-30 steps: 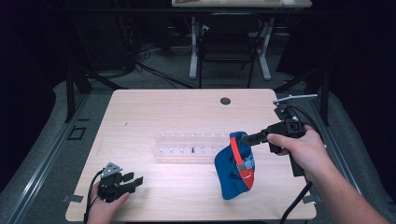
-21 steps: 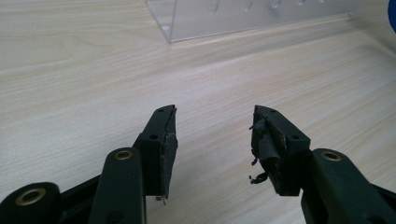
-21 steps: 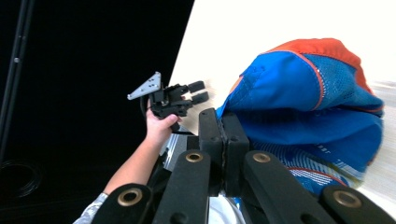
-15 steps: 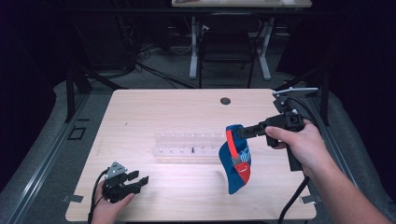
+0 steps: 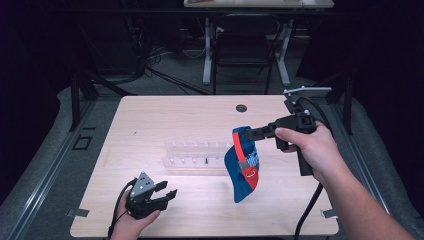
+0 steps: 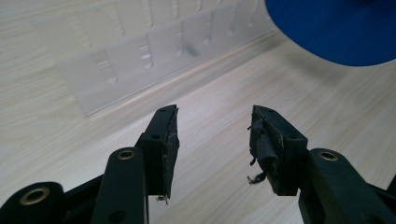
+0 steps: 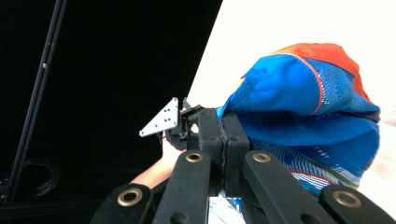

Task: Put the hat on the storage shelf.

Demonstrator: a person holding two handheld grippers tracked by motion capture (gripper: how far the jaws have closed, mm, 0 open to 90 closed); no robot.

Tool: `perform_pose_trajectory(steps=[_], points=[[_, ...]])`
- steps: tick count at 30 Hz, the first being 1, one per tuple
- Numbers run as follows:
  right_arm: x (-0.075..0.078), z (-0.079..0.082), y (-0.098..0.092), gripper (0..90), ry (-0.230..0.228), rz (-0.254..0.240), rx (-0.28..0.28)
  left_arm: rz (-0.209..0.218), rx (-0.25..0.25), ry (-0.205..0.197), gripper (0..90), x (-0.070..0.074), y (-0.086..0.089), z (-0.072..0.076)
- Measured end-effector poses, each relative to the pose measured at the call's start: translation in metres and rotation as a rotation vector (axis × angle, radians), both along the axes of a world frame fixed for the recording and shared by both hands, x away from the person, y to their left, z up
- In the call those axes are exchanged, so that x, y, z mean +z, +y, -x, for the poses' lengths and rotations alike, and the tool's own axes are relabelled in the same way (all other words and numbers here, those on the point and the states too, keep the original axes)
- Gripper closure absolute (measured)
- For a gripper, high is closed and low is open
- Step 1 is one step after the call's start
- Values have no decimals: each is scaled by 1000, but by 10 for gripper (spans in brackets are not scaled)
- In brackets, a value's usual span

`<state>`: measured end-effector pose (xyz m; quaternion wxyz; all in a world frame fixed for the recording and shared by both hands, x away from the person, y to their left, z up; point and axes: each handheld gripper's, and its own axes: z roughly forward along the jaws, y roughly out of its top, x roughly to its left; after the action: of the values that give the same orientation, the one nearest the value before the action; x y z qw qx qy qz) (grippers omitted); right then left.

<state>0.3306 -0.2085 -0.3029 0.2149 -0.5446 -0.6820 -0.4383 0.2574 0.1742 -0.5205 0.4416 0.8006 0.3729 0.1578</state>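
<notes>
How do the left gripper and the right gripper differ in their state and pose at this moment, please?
The left gripper has its jaws apart with nothing between them; the right gripper is shut on the blue and red cap. The left sits low near the table's front edge; the right holds the cap hanging above it. Both are black and hand-held.

No readable text, brand, no. or sign anywhere. The blue-and-red cap (image 5: 243, 167) has a small white mark on its red panel at approx 5 o'clock from the cap's middle in the high view, too small and blurred to read. In the right gripper view, faint grey specks on the cap's lower blue band can't be made out as letters either.
</notes>
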Motion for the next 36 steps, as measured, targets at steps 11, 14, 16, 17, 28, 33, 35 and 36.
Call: perform_pose_trajectory(steps=[11,14,16,17,28,33,35,36], points=[[4,-9,14,900,-16,-16,19,-14,-82,-40,527,15,-45,1],[4,-12,20,900,-19,-23,25,-13,-106,-45,531,18,-54,3],[4,-14,24,900,-22,-29,27,-18,-121,-53,535,21,-60,5],[4,-14,25,900,-20,-29,31,-16,-128,-57,537,22,-63,6],[6,-20,41,900,-31,-42,45,-23,-189,-70,559,26,-93,12],[6,-24,43,900,-30,-47,41,-48,-220,-93,565,26,-106,16],[5,-25,44,900,-31,-51,42,-49,-221,-94,570,26,-110,16],[6,-25,44,900,-27,-50,44,-49,-221,-93,573,26,-112,15]])
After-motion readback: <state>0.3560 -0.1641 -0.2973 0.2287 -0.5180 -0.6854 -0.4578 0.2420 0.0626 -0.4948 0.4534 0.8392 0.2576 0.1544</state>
